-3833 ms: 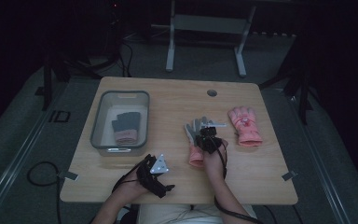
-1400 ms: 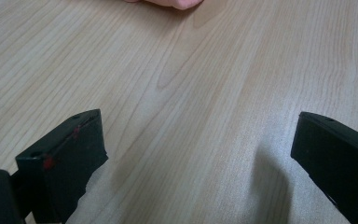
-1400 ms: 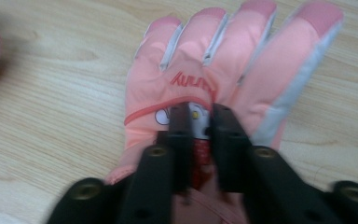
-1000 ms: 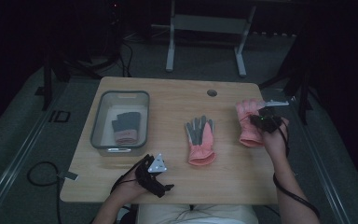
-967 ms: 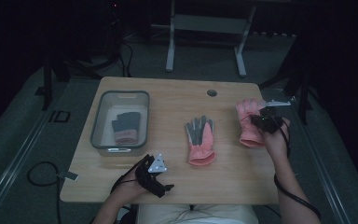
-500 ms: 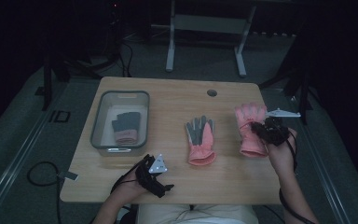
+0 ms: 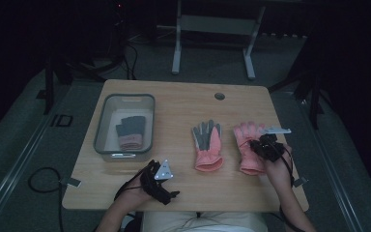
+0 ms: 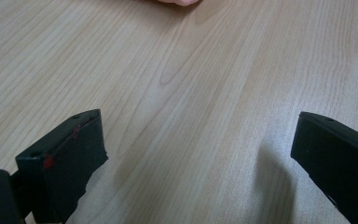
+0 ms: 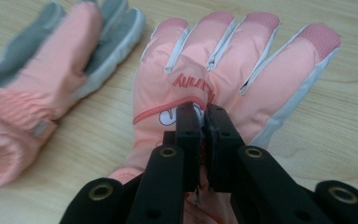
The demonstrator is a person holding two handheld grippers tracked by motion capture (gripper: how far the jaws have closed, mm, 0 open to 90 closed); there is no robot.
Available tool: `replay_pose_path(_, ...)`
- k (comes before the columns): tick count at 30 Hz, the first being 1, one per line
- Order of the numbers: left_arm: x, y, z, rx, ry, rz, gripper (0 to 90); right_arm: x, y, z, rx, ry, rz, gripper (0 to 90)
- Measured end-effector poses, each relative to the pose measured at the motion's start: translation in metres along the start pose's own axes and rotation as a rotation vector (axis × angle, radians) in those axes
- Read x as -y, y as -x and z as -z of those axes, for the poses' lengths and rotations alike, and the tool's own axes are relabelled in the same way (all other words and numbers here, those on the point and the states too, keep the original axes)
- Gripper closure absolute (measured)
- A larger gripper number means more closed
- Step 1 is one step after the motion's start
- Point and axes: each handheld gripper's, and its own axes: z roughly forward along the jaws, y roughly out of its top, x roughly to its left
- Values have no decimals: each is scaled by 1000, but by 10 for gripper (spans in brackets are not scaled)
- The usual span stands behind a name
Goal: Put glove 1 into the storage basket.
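- The right gripper (image 7: 263, 145) sits over the back of the pink glove (image 7: 249, 147), near the counter's (image 7: 183, 104) right edge, with its jaws pressed together
- In the right gripper view the two black jaws meet over the glove's printed back; whether fabric is pinched between them I cannot tell
- This pink glove (image 9: 223, 84) lies flat, back up, fingers pointing away from the person
- A second glove (image 7: 206, 145), grey palm up, lies just beside it to the left, apart from it
- The left gripper (image 7: 160, 180) rests near the counter's front edge, jaws spread wide over bare wood, nothing between them
- A grey bin (image 7: 124, 99) on the left holds a dark glove (image 7: 129, 133)
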Motion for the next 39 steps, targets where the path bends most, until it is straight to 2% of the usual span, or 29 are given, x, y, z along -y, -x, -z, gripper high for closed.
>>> replay_pose_path(5,0,1,0,-2,-5,-9,25,2,3,-17,18,-22,0,846)
replay_pose_path(9,0,1,0,0,0,-5,25,5,5,-27,13,-25,-10,834)
replay_pose_path(15,0,1,0,1,-6,-8,25,10,4,-34,7,-21,-14,793)
replay_pose_path(19,0,2,0,-1,-6,-11,25,9,5,-32,4,-16,-12,734)
replay_pose_path(22,0,2,0,-3,-1,-10,25,5,5,-25,-1,-2,17,693)
replay_pose_path(24,0,2,0,-2,-6,-10,25,4,5,-22,-30,15,53,650)
replay_pose_path(27,0,2,0,-3,-3,-12,25,6,3,-21,-32,-5,119,606)
replay_pose_path(29,0,2,0,-2,-2,-11,25,8,3,-21,-28,-17,130,594)
replay_pose_path(35,0,2,0,-6,-5,-12,25,17,6,-27,-28,-22,112,589)
replay_pose_path(39,0,2,0,-6,-4,-14,25,24,8,-34,-30,-3,76,668)
